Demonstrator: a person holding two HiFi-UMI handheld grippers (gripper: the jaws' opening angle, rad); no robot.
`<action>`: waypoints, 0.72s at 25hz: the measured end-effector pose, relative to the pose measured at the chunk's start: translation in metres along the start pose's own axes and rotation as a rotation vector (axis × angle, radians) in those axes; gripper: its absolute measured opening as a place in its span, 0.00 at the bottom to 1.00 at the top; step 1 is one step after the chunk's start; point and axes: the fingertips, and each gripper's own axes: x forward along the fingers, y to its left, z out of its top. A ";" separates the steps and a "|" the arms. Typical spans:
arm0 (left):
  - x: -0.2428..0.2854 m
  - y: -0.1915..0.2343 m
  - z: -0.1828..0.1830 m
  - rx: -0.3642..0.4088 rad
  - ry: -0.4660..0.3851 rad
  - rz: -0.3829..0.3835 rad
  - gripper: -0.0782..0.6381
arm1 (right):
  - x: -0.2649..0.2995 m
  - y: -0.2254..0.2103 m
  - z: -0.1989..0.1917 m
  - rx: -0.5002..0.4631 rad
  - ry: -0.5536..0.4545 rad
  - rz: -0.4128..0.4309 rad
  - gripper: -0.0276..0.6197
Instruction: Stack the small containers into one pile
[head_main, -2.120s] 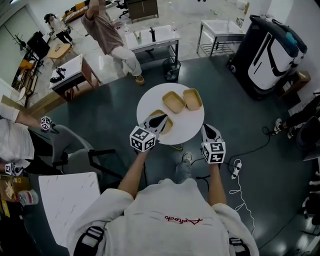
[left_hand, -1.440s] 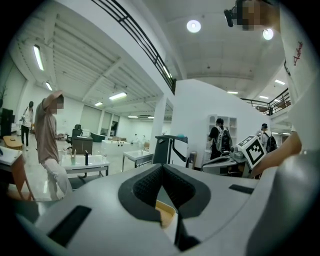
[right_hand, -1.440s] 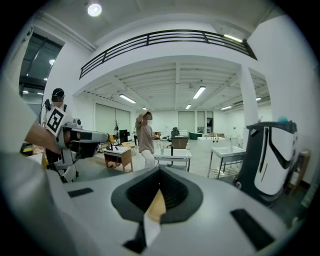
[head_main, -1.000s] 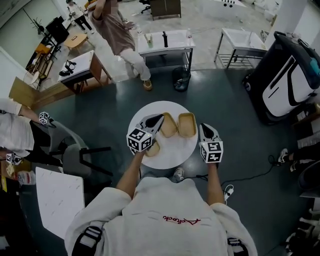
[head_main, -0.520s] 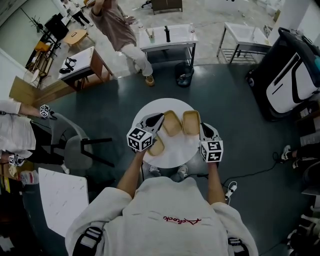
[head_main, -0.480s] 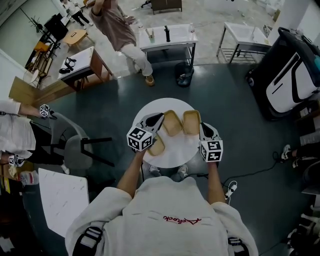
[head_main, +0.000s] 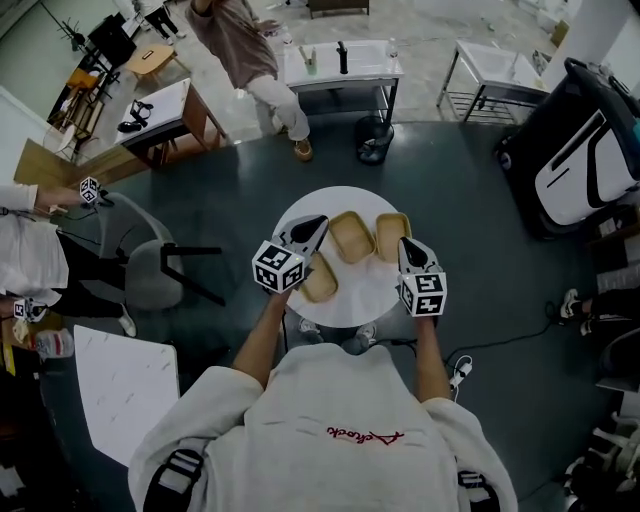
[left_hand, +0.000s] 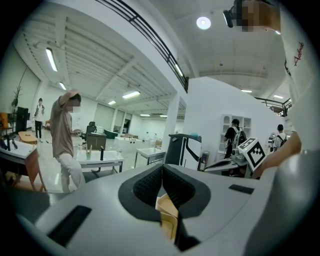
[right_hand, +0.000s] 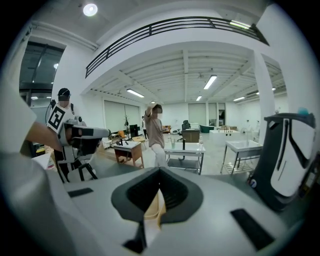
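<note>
Three shallow tan containers lie apart on the round white table (head_main: 300, 212): a middle container (head_main: 350, 236), a right container (head_main: 392, 234) and a near container (head_main: 321, 279). My left gripper (head_main: 316, 222) hovers over the table's left side, its tip beside the middle container and its marker cube next to the near one. Seen from the left gripper view, the left gripper (left_hand: 161, 167) has its jaws together, with a tan container (left_hand: 167, 220) showing in the gap below them. My right gripper (head_main: 405, 243) is shut at the right container's near edge; under the right gripper (right_hand: 159, 172) a tan wall (right_hand: 155, 210) shows.
A grey chair (head_main: 150, 275) stands left of the table and a white tabletop (head_main: 120, 385) lies at lower left. A black-and-white machine (head_main: 585, 150) fills the right. A white cable (head_main: 458, 372) trails on the dark floor. A person (head_main: 245, 50) stands by a far bench.
The head view has shifted, so the table sits a little higher and nearer. Both grippers have edged forward over the table; the near container shows more beside the left cube. The containers lie as before.
</note>
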 end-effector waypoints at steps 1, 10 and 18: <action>-0.004 0.002 -0.002 -0.006 0.001 0.009 0.13 | 0.003 0.004 -0.002 -0.004 0.007 0.012 0.07; -0.054 0.045 -0.042 -0.089 0.027 0.152 0.13 | 0.047 0.060 -0.032 -0.033 0.102 0.166 0.07; -0.105 0.072 -0.092 -0.179 0.060 0.267 0.13 | 0.080 0.128 -0.079 -0.066 0.225 0.328 0.07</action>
